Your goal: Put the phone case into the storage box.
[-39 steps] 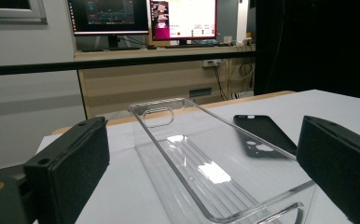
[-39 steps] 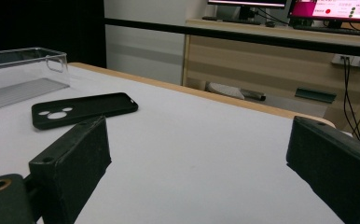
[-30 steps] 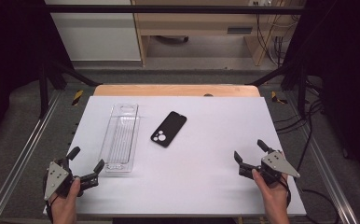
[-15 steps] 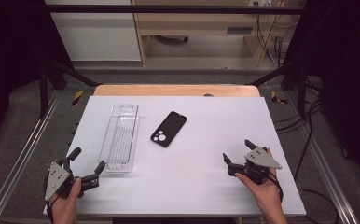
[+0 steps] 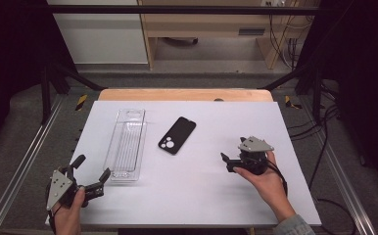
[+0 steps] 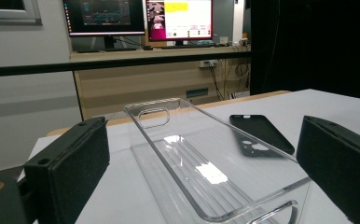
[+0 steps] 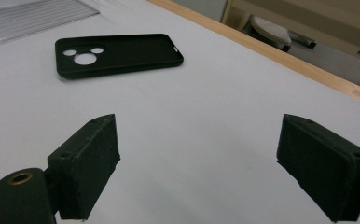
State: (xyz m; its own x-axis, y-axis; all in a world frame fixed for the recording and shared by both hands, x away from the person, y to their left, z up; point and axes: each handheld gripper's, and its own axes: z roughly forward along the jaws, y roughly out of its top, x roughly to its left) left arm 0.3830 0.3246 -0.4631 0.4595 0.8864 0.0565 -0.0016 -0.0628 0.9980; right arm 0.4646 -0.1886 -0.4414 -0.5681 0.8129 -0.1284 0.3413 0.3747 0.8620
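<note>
**Item 1. Black phone case** (image 5: pixel 177 135). Lay flat on the white table (image 5: pixel 206 191), camera cut-outs toward the person, near the table's middle and just beside the clear tray. In the right gripper view the phone case (image 7: pixel 115 55) sat ahead and left of the jaws, well apart from them, nothing touching it.

**Item 2. Clear plastic tray** (image 5: pixel 126 143). Long, ribbed floor, handle slots at both ends; it lay lengthwise left of the case. In the left gripper view the tray (image 6: pixel 201 163) ran straight out between the jaws.

**Item 3. Right gripper** (image 5: pixel 232 163). Held above the table right of the case, pointed toward it. Jaws spread wide and empty, though they had just been closing a little, with nothing between them.

**Item 4. Left gripper** (image 5: pixel 90 171). Low at the near left corner, jaws spread, empty, aimed at the tray's near end.

**Handling note (judgement).** The step looked like a reach for the case. The case was thin and flat, so a jaw would likely need to come in low at one long edge, tips nearly on the table, closing across the width rather than the length. Steadying the tray with the left gripper should keep it from sliding.
</note>
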